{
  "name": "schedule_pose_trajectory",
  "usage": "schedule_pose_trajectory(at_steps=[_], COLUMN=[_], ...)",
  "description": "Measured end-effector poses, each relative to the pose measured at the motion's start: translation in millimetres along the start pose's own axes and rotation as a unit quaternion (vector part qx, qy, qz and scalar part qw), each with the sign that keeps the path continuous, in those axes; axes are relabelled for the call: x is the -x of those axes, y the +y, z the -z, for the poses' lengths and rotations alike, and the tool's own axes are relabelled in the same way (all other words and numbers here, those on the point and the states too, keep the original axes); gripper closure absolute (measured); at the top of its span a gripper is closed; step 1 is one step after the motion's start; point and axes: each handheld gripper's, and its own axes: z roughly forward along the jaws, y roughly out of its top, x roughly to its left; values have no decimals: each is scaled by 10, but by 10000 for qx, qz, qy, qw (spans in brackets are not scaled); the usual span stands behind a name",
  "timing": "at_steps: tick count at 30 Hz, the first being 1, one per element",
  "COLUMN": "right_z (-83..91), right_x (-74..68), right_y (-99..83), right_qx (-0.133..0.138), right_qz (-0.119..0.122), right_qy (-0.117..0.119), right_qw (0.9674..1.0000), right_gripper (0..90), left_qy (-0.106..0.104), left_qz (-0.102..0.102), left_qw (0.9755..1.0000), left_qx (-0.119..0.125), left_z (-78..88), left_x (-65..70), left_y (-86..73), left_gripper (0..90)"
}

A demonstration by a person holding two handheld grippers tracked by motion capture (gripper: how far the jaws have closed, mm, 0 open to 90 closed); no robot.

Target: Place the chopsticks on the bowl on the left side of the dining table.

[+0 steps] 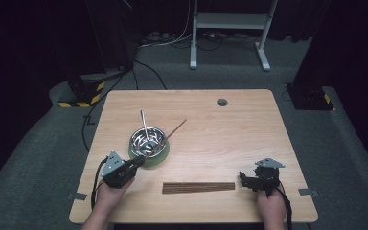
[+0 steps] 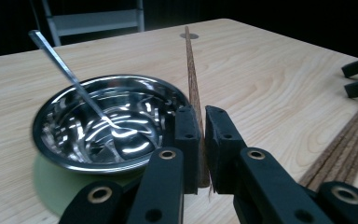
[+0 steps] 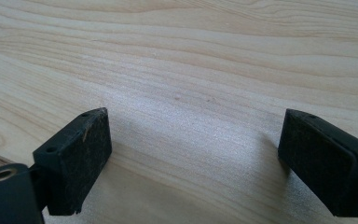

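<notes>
Dark room, grey carpet floor (image 1: 345,143), white metal frame (image 1: 230,21), floor cables (image 1: 172,40)

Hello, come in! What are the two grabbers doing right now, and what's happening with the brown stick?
Left gripper shut on one chopstick, angled over the steel bowl. Right gripper open, empty, above bare table. Remaining chopsticks lie between the grippers. Nothing blocking.

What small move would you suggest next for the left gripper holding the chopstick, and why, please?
Probably tip the chopstick down into the bowl and open. The left gripper is shut on its thick end, its tip reaches past the rim, and a spoon already leans inside.
</notes>
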Motion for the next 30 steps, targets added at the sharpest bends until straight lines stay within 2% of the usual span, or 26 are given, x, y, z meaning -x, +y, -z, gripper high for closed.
schedule_pose_trajectory(at_steps=[4, 5, 6, 7, 14, 15, 19, 26, 30], right_z=[2, 1, 0, 0, -2, -1, -1, 0, 1], right_x=[-3, -3, -1, 0, 2, 0, 1, 0, -2], right_y=[0, 0, 0, 0, 0, 0, 0, 0, 0], right_qx=[-14, -12, 0, 1, 10, 5, 8, -6, -9], right_qz=[-19, -21, -5, -2, 7, 0, 7, -10, -14], right_qy=[5, 4, 1, 0, -3, -3, -4, 5, 5], right_qw=[10000, 10000, 10000, 10000, 10000, 10000, 10000, 10000, 10000], right_gripper=[91, 91, 91, 91, 91, 91, 91, 91, 92], left_qy=[99, 166, 189, 201, 293, 363, 390, 448, 475], left_qz=[31, 315, 109, 318, 216, 257, 346, 405, 371], left_qw=[9999, 9992, 9998, 9992, 9993, 9990, 9986, 9980, 9979], left_qx=[13, 154, 1, 107, -19, -39, -60, -161, -222], left_z=[43, 40, 70, 62, 116, 137, 163, 135, 116], left_x=[-89, -96, -153, -146, -263, -305, -392, -450, -456], left_y=[-16, -36, -38, -48, -80, -99, -132, -163, -173], left_gripper=[837, 837, 837, 837, 837, 837, 837, 837, 837])
